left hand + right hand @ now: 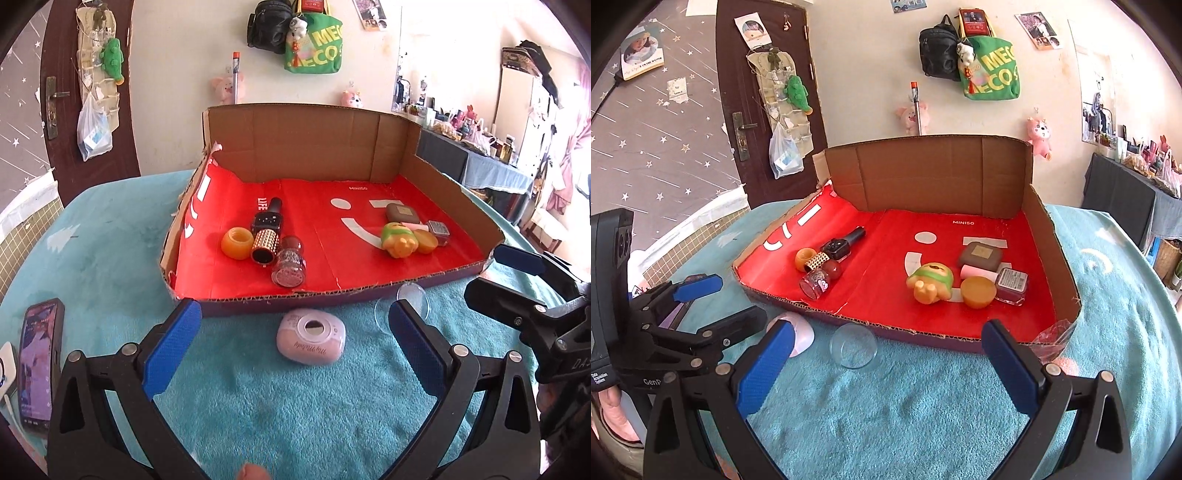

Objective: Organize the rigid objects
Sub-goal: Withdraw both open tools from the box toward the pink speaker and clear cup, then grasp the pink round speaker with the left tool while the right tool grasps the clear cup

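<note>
A cardboard tray (369,291) (1060,258) with a red liner sits on the teal towel. Inside on the left lie an orange cup (237,242), a black smartwatch (266,220) and a glitter jar (289,266). On the right lie a green-and-yellow toy (399,240) (931,282), a brown case (980,255) and a small jar (1011,285). A pink compact (312,338) (798,334) lies on the towel in front of the tray, between the fingers of my open left gripper (295,334). A clear glass dish (854,345) (410,299) lies beside it. My right gripper (886,354) is open and empty.
A phone (38,363) lies at the table's left edge. Crumpled clear plastic (1052,338) lies at the tray's front right corner. A door and wall with hanging bags stand behind. A cluttered dark table (476,162) stands at the far right.
</note>
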A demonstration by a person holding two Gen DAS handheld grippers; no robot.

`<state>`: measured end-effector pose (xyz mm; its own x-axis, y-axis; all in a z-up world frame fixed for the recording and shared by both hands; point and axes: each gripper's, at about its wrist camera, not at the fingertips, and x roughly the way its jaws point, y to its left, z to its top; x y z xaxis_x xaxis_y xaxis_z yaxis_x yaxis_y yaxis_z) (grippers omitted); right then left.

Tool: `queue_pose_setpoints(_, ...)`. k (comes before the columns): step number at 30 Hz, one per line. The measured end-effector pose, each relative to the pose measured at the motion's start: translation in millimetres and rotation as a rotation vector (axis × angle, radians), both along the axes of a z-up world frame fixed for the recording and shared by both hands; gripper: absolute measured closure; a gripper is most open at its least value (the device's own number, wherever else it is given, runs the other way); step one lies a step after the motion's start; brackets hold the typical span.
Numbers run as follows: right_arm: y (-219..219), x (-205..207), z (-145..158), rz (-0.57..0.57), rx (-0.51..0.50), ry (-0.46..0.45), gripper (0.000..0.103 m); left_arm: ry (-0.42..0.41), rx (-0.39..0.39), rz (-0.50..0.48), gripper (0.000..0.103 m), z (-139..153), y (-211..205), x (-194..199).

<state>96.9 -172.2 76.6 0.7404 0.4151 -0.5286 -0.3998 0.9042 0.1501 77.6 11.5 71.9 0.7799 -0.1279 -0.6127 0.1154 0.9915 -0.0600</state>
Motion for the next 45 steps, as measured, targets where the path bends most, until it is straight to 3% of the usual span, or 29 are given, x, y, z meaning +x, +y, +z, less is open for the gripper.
queue_pose_setpoints(24, 10.1, -3.1, -29.3, 0.036, -0.029, 0.073, 0.000, 0.111, -0.030, -0.005, 0.000, -28.6, 11.3, -0.8)
queue_pose_setpoints(34, 14.1, 4.4, -41.8, 0.043, -0.039, 0.122, 0.000, 0.142, 0.025, -0.013, 0.000, -37.8, 4.1, 6.2)
queue_pose_setpoints(45, 13.2, 14.2, -48.2, 0.034, -0.032, 0.163, 0.000, 0.197, 0.013, -0.004, 0.000, -45.3, 5.9, 21.5)
